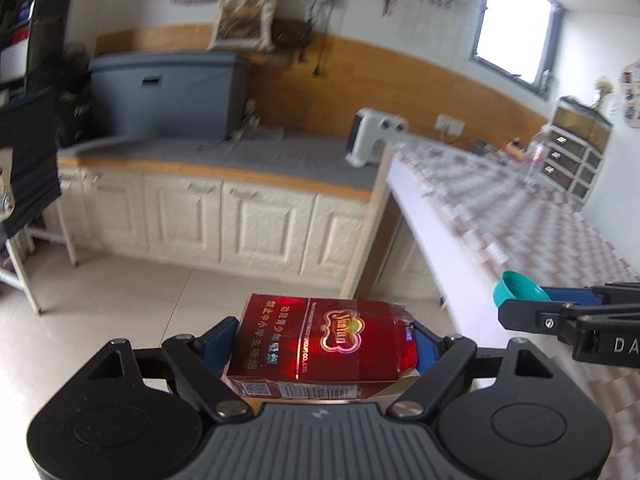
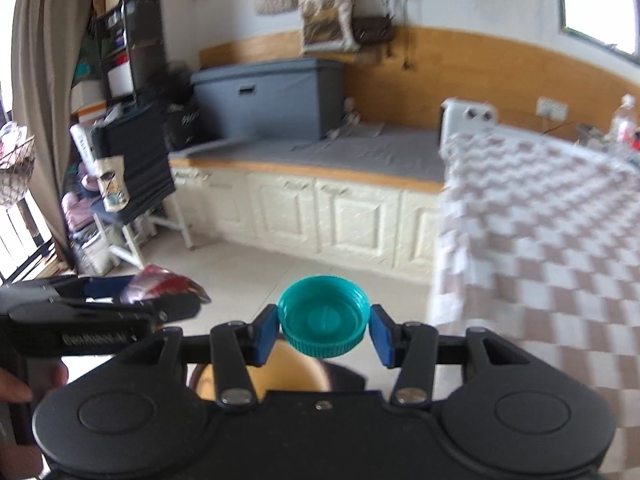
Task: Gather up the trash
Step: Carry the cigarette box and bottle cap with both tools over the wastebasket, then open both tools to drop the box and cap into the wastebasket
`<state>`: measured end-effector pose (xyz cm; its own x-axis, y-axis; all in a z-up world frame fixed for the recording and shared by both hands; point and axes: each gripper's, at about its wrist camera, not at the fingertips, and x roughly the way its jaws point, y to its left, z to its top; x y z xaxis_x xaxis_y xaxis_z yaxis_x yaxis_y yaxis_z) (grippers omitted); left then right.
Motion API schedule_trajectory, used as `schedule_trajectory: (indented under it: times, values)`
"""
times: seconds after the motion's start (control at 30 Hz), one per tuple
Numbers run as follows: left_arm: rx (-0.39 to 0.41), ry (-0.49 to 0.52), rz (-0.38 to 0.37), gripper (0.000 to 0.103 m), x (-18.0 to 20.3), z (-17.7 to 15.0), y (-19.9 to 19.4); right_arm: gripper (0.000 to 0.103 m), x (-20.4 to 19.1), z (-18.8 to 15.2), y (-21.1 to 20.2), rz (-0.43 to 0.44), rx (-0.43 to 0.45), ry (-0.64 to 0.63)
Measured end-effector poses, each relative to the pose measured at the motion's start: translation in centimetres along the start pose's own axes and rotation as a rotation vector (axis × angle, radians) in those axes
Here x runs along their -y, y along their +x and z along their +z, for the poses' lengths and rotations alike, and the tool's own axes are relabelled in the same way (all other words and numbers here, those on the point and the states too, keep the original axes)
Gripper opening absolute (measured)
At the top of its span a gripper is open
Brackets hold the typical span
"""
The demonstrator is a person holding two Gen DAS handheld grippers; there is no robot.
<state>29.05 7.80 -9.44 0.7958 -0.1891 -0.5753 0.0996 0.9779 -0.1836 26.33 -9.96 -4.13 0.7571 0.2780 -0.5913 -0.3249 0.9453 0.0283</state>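
Observation:
A red cigarette pack (image 1: 324, 340) lies flat between the blue pads of my left gripper (image 1: 320, 340), which is shut on it, out over the tiled floor. My right gripper (image 2: 325, 330) is shut on a teal bottle cap (image 2: 324, 316), held with its hollow side up. In the left wrist view the right gripper (image 1: 516, 300) enters from the right edge with the teal cap (image 1: 516, 286) at its tip. In the right wrist view the left gripper (image 2: 132, 296) shows at the left with the red pack (image 2: 164, 282) blurred in its jaws.
A table with a checked cloth (image 2: 560, 260) fills the right side. Cream cabinets (image 1: 240, 224) with a grey-topped counter run along the back wall, bearing a grey box (image 1: 168, 96) and a white heater (image 1: 376, 136). A round brown rim (image 2: 256, 380) sits below the right gripper.

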Motion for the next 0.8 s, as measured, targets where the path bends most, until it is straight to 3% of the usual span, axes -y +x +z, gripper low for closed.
schedule_trajectory:
  times: [0.2, 0.4, 0.63, 0.67, 0.73, 0.8]
  values:
    - [-0.132, -0.033, 0.039, 0.086, -3.2, -2.3, 4.5, 0.05, -1.3, -0.5, 7.1, 0.053, -0.16, 0.037]
    - [-0.313, -0.07, 0.022, 0.086, -4.9, -5.8, 10.2, 0.05, -1.8, -2.0, 13.0, 0.039, -0.268, 0.053]
    - [-0.459, -0.086, 0.034, 0.087, -5.8, -9.0, 14.5, 0.05, -0.8, -3.8, 17.3, 0.05, -0.378, 0.102]
    - [-0.477, -0.091, 0.035, 0.088, -6.0, -9.4, 15.1, 0.05, -0.7, -4.0, 17.7, 0.055, -0.384, 0.111]
    - [-0.524, -0.092, 0.044, 0.1, -6.3, -10.0, 16.2, 0.05, -0.6, -4.2, 18.6, 0.07, -0.398, 0.133]
    - [-0.55, -0.076, 0.063, 0.103, -6.6, -10.6, 16.6, 0.05, -0.6, -4.5, 19.6, 0.088, -0.418, 0.155]
